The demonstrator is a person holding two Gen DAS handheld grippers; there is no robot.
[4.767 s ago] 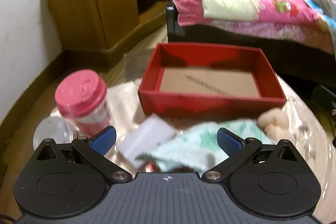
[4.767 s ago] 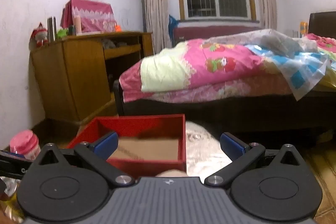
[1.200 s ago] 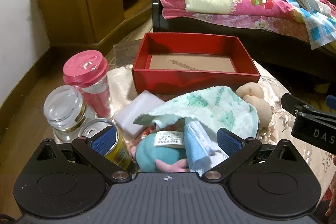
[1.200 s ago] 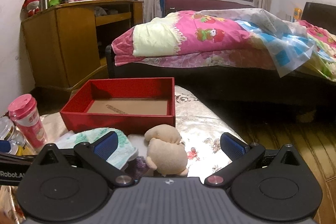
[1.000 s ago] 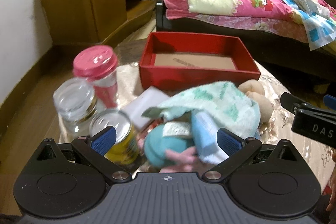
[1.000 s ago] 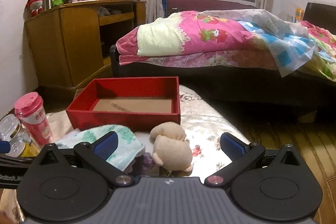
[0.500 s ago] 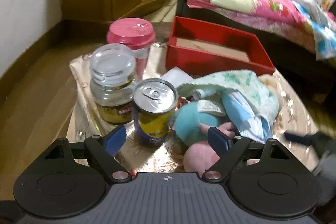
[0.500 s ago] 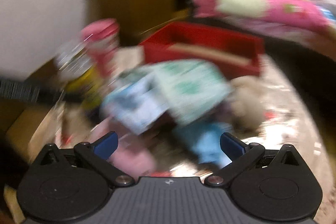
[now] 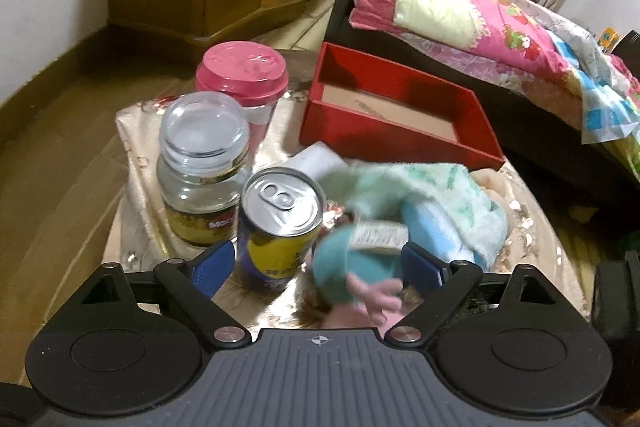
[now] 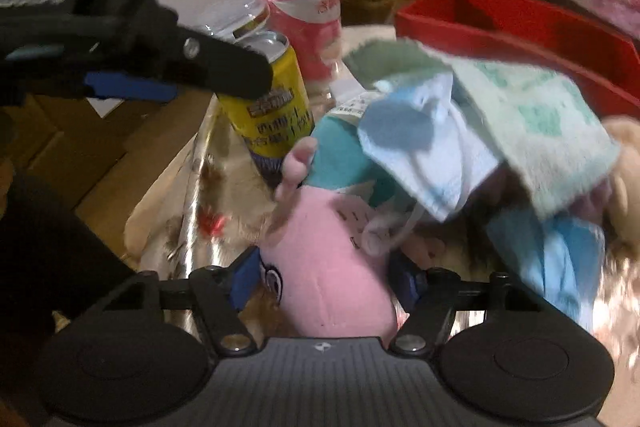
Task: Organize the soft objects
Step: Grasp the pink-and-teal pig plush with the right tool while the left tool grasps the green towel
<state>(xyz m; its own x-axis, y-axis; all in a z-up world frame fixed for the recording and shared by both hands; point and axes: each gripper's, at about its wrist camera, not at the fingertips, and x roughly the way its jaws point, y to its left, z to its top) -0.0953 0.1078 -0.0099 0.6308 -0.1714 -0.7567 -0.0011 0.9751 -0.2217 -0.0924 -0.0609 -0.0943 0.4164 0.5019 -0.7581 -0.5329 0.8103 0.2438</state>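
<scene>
in the left wrist view, a glass jar [image 9: 202,163] and a pink-lidded cup [image 9: 242,75] stand at centre left, with a yellow can [image 9: 280,223] just right of them, hard things crowded beside the soft pile. the left gripper [image 9: 316,267] hangs wide and its jaws are opening, the can and a teal plush [image 9: 344,263] in the gap, neither pressed. right of centre a green towel [image 9: 440,191] drapes over the heap, and the red box [image 9: 400,107] waits empty behind, likely the place meant for the soft things. in the right wrist view, the right gripper [image 10: 324,281] at lower centre is closing its jaws around a pink plush [image 10: 332,267], seemingly to lift it out first.
</scene>
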